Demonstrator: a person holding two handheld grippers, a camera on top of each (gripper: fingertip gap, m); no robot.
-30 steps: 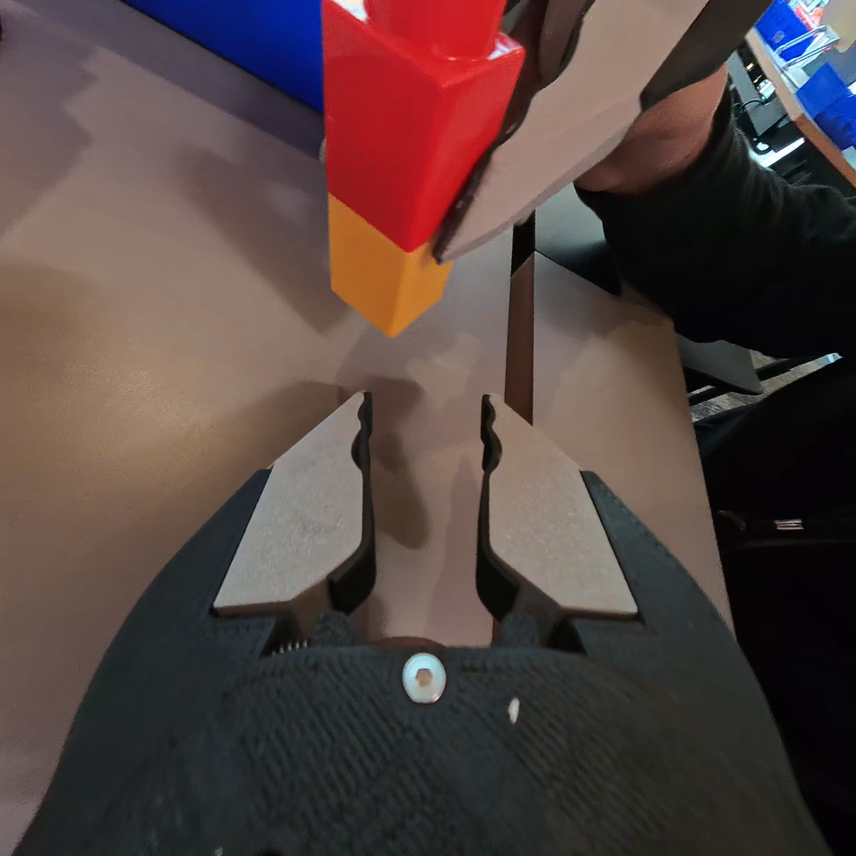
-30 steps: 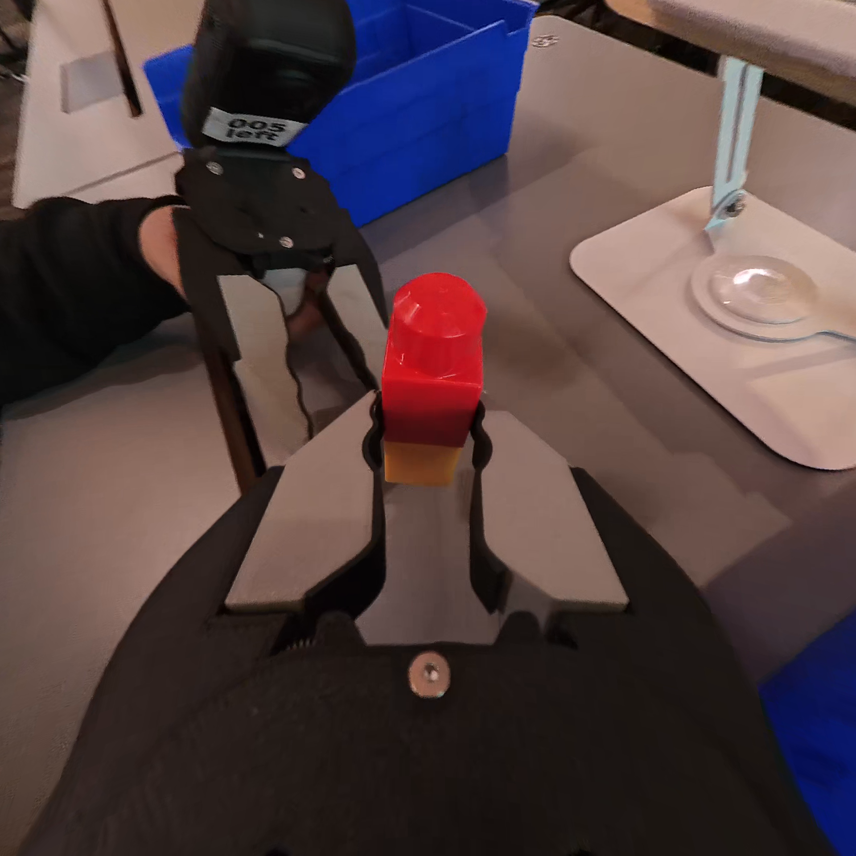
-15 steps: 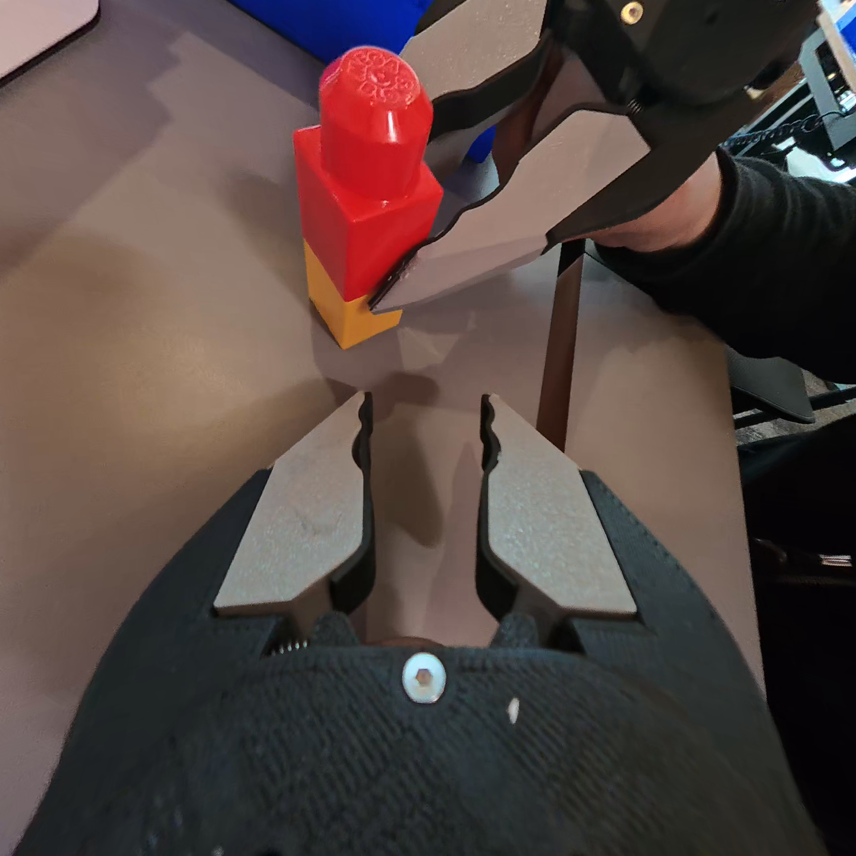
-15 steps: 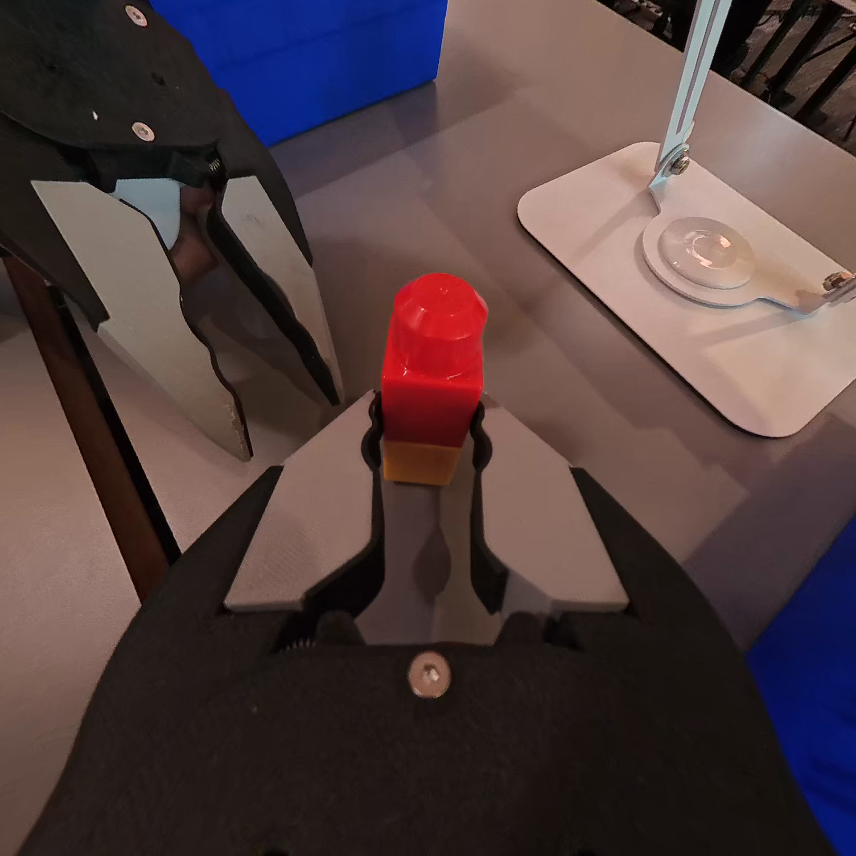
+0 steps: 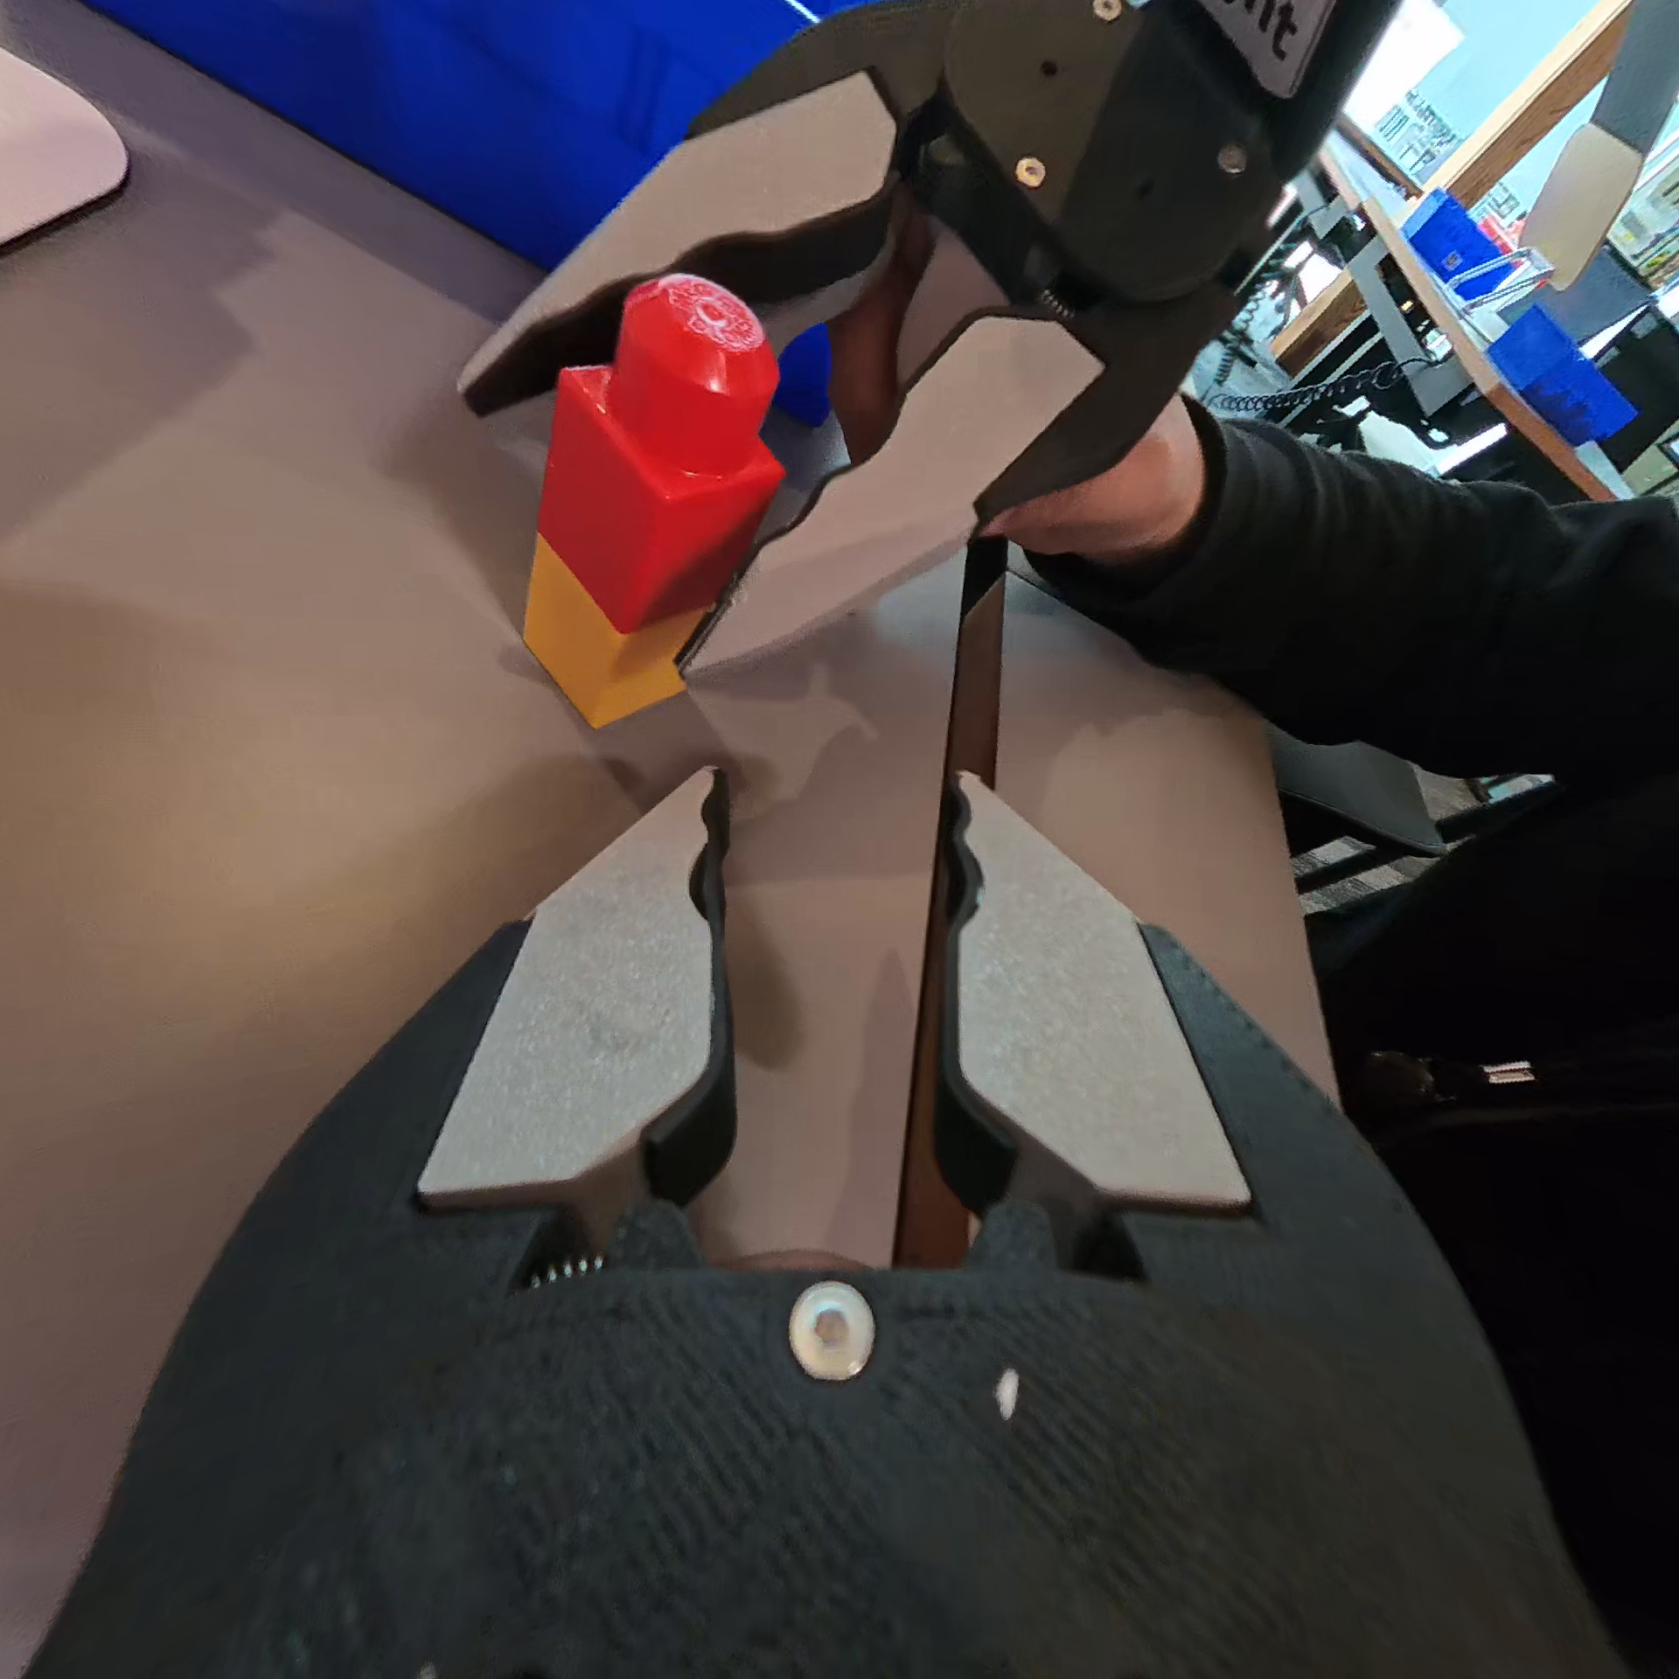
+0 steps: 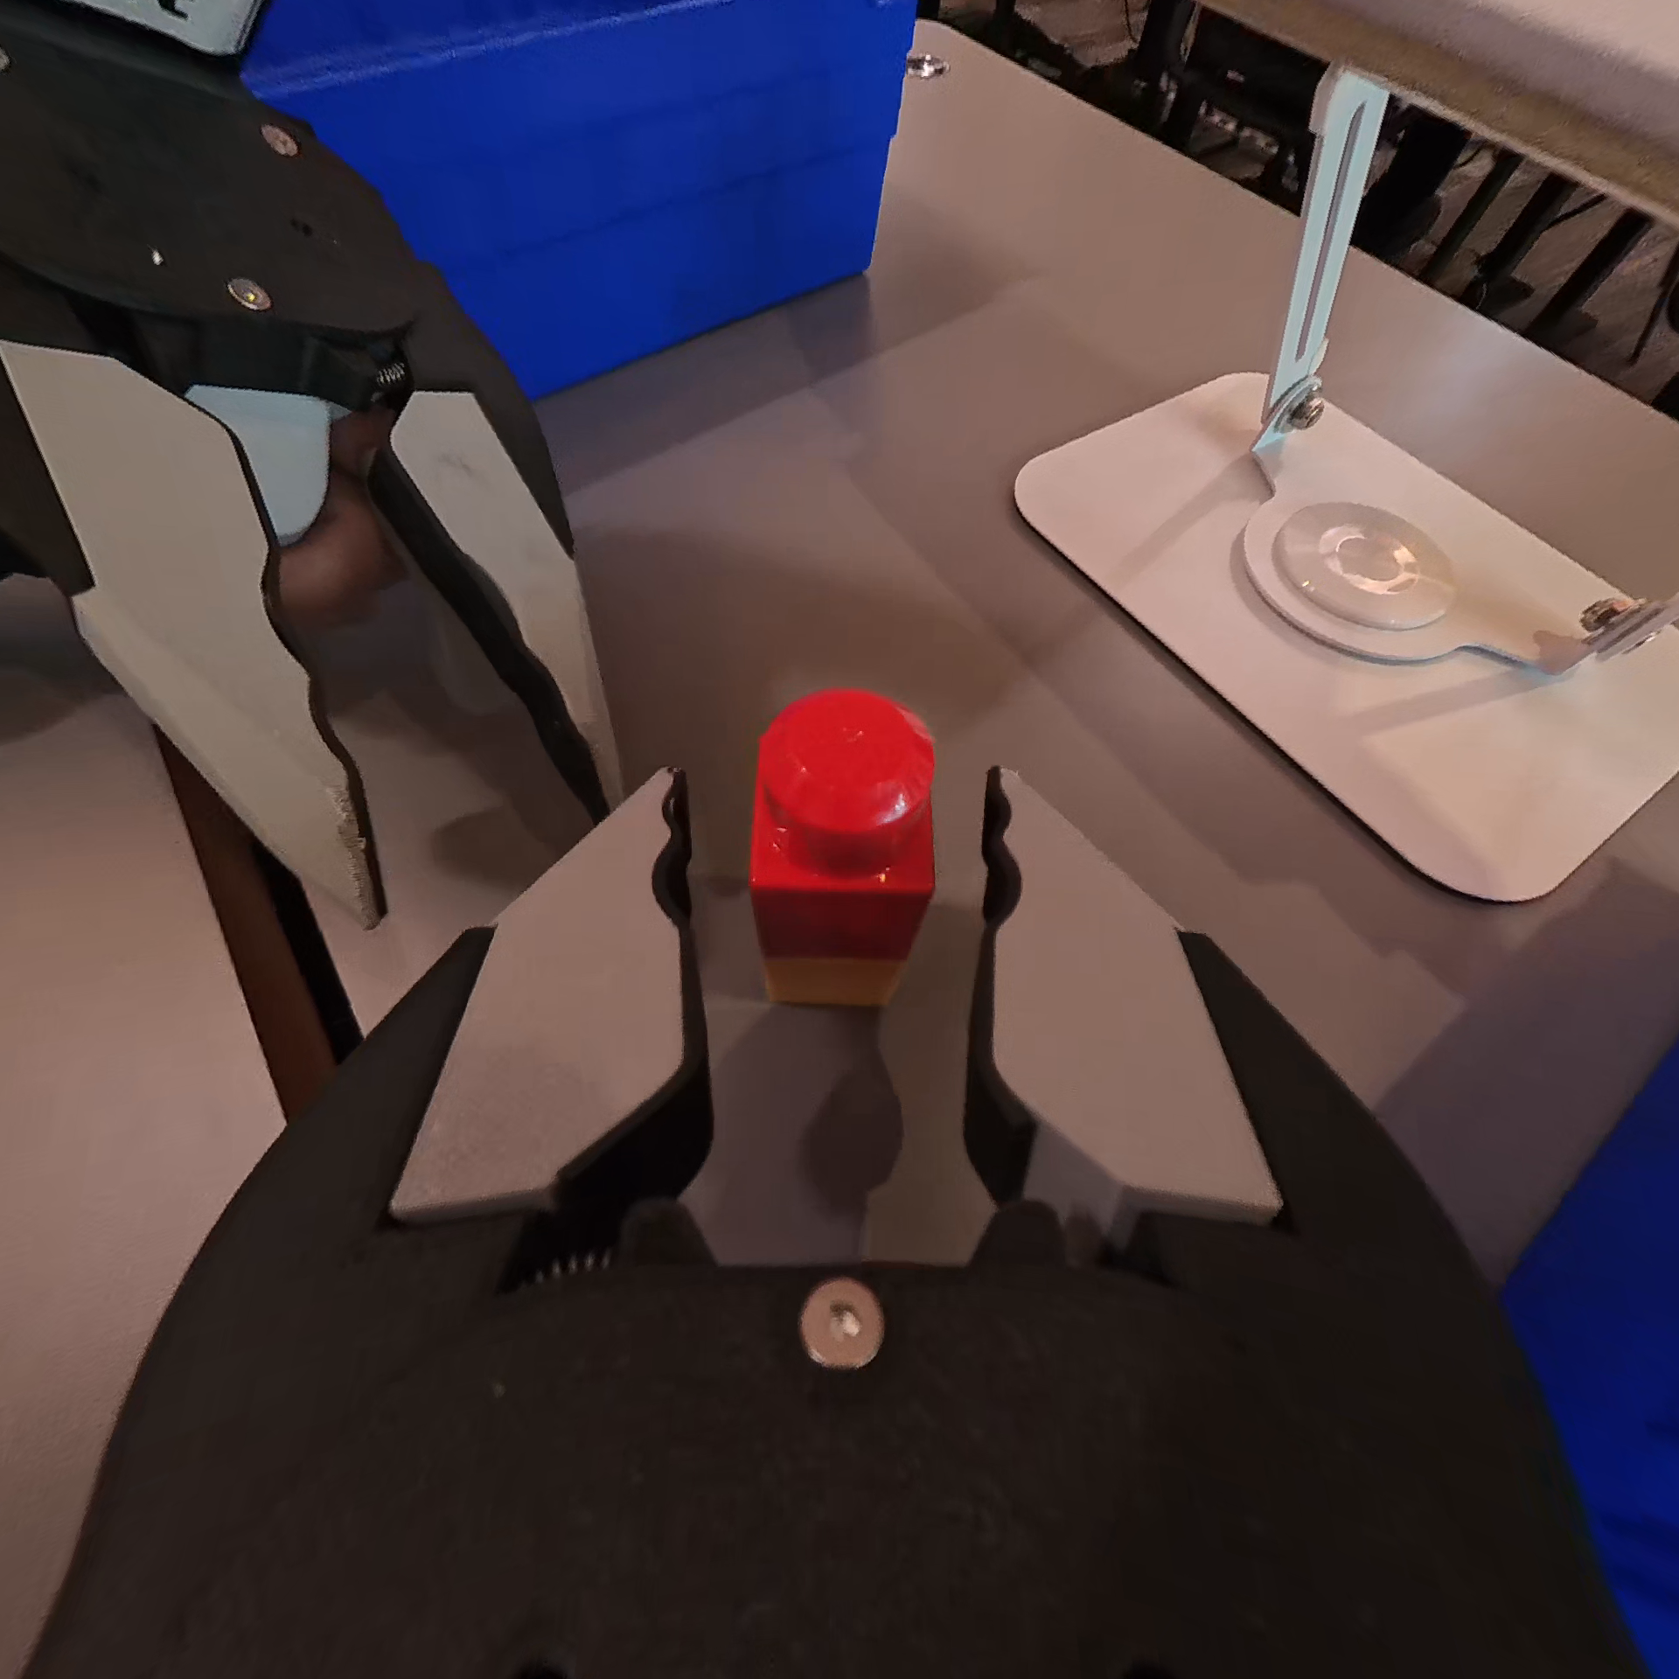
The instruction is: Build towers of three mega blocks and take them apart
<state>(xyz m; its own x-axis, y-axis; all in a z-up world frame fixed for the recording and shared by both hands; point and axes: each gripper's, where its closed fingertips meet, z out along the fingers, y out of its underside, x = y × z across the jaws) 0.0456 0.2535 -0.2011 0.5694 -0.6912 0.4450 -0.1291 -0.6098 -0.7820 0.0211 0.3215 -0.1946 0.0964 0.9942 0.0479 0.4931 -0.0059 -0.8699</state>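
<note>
Left wrist view: the left gripper (image 5: pixel 831 818) hovers low over the grey-brown surface (image 5: pixel 227 772), fingers narrowly parted and empty. Ahead, a red block (image 5: pixel 659 481) stands on a yellow block (image 5: pixel 600 650), between the spread fingers of the right gripper (image 5: pixel 595 518). A blue bin (image 5: pixel 436 100) lies behind; desks fill the room beyond.

Right wrist view: the right gripper's fingers (image 6: pixel 581 999) stand wide on either side of the stack, apart from it. A white stand base (image 6: pixel 1363 654) lies to the right.

Dim indoor light, soft shadows, wide-angle distortion
</note>
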